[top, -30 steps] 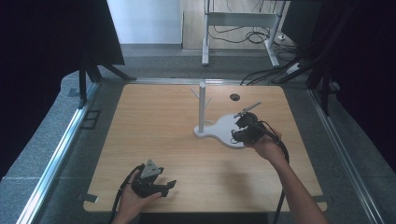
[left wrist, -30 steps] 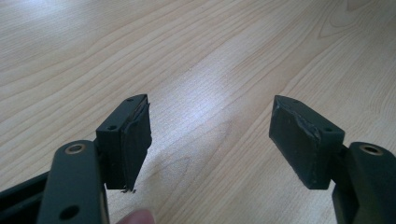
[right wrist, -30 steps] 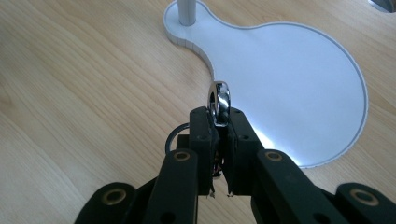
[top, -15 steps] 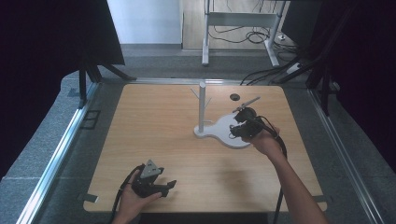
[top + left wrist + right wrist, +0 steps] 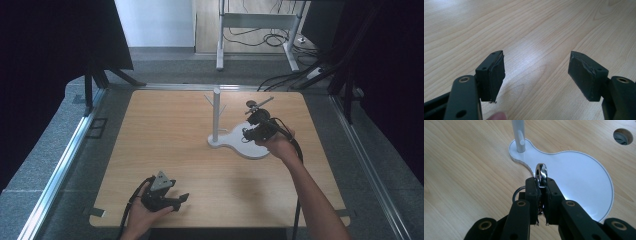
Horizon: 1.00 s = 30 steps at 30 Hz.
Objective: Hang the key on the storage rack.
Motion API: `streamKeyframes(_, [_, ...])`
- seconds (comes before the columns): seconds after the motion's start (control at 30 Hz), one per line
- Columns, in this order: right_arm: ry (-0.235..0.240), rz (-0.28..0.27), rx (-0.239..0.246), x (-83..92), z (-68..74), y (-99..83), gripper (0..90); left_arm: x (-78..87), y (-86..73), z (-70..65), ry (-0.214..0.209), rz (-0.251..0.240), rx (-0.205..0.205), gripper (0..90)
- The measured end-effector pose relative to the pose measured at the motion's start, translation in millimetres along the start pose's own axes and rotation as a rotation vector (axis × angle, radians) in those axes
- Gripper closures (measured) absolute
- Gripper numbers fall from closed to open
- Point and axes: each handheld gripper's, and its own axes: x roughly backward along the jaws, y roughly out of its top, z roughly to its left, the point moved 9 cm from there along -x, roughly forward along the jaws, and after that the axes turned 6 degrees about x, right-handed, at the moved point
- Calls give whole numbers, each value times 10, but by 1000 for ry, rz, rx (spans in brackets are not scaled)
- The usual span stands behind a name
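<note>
The right gripper (image 5: 541, 195) has its two black jaws pressed tight on a shiny metal ring (image 5: 541, 175), which stands on edge between the pads with its upper half rising clear above them; a thin dark wire loop (image 5: 517, 192) shows just left of the jaws in the right gripper view. Ring and gripper hang over the white flat base (image 5: 584, 172) of a small stand, near the narrow neck where the round part of the base joins the foot of the white upright post (image 5: 518, 135). A short peg juts from that post low down. In the high view the right gripper (image 5: 257, 127) sits just right of the post (image 5: 216, 112), over the base (image 5: 240, 147), on the far right part of the wooden table (image 5: 165, 140). A round hole (image 5: 623, 136) in the tabletop lies beyond the base. The left gripper (image 5: 536, 75) rests low at the near edge of the table, well apart from the stand, its jaws spread wide with bare wood between them; in the high view it (image 5: 165, 197) lies in the person's left hand (image 5: 142, 215).
</note>
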Motion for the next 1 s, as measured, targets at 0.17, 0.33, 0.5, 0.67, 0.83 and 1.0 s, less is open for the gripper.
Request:
streamKeyframes(0.17, [-5,-4,1,-28,-28,72,831,-2,-2,6,0,0,1,300])
streamKeyframes(0.33, [-13,2,-2,-97,-77,138,832,-10,-6,2,-1,1,1,300])
streamKeyframes(0.5, [-12,-2,-8,-141,-107,178,832,-14,-10,1,-3,4,0,301])
streamKeyframes(0.67, [-15,-8,-12,-189,-132,247,832,-19,-12,-9,-5,6,-1,301])
streamKeyframes(0.83, [-18,-14,-6,-202,-139,311,832,-18,-11,-9,-6,5,-1,301])
streamKeyframes(1.0, [-21,-28,-12,-232,-173,393,832,-11,-10,0,-6,3,-1,301])
